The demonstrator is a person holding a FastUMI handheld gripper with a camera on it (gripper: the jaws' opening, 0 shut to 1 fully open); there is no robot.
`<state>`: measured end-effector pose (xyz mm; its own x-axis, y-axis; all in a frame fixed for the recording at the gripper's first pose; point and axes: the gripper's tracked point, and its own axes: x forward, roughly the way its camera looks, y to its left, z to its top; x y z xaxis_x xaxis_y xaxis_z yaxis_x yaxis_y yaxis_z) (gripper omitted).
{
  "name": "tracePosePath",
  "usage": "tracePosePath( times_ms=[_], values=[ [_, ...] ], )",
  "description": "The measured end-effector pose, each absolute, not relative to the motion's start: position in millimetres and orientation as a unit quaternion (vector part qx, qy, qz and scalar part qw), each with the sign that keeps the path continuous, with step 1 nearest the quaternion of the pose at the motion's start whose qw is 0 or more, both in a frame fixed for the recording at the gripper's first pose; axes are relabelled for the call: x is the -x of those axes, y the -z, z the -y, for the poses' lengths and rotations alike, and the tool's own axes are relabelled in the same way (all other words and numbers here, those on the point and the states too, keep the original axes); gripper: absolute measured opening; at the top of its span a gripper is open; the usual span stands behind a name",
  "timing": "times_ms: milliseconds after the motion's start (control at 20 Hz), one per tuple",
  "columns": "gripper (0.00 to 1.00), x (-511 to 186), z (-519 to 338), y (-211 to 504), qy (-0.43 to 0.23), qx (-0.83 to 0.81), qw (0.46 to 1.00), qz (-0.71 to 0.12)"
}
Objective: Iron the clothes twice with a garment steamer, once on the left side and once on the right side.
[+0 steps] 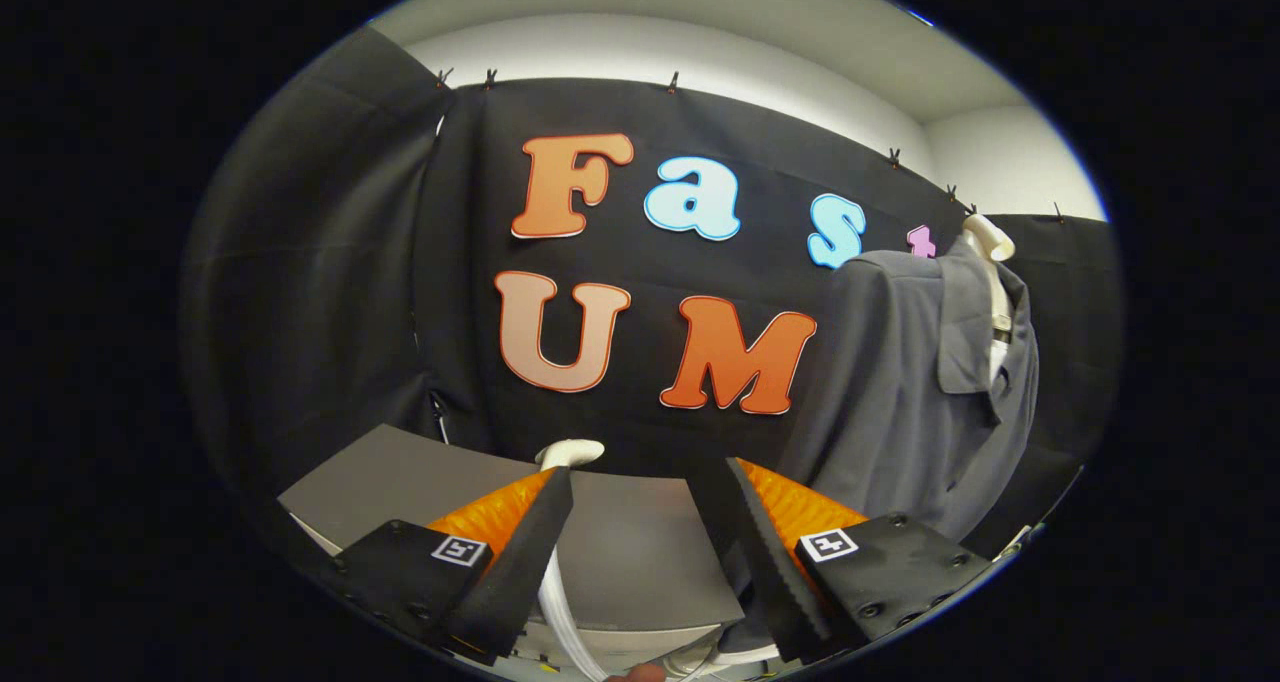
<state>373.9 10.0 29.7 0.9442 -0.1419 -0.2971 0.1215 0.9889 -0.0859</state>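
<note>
Gripper view, gripper (640, 482) jaws standing wide apart, gripping nothing, hovering over grey bench (640, 552), white steamer (570, 452) peeking at the bench's far edge beside one jaw tip, white hose (560, 607) running between the jaws, grey garment (910, 392) hanging on a stand past the bench's far right corner.

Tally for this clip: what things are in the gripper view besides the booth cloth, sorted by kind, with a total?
Garments: 1, grey shirt on a pale hanger form, beyond the fingers to their right
Steamer parts: 1, white handle end, with its white hose running down between the fingers
Surfaces: 1, grey tabletop
Grippers: 1, gripper, fingers apart
Total: 4
</note>
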Motion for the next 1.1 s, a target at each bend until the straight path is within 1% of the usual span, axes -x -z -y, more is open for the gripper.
tracePosePath(
  times_ms=[150, 300, 400, 450, 650, 800, 1100],
  values=[
    [0.98, -434, -18, 4, 0.081, 0.068, 0.973, -0.204],
    [0.98, -493, -51, 39, 0.046, 0.067, 0.970, -0.230],
    [0.98, -518, -83, 66, 0.008, 0.053, 0.965, -0.256],
    [0.98, -526, -91, 80, 0.002, 0.055, 0.961, -0.270],
    [0.99, -545, -94, 122, 0.010, 0.059, 0.945, -0.321],
    [0.99, -540, -91, 145, 0.025, 0.037, 0.932, -0.360],
    [0.99, -541, -86, 168, 0.030, 0.028, 0.911, -0.411]
  ],
)
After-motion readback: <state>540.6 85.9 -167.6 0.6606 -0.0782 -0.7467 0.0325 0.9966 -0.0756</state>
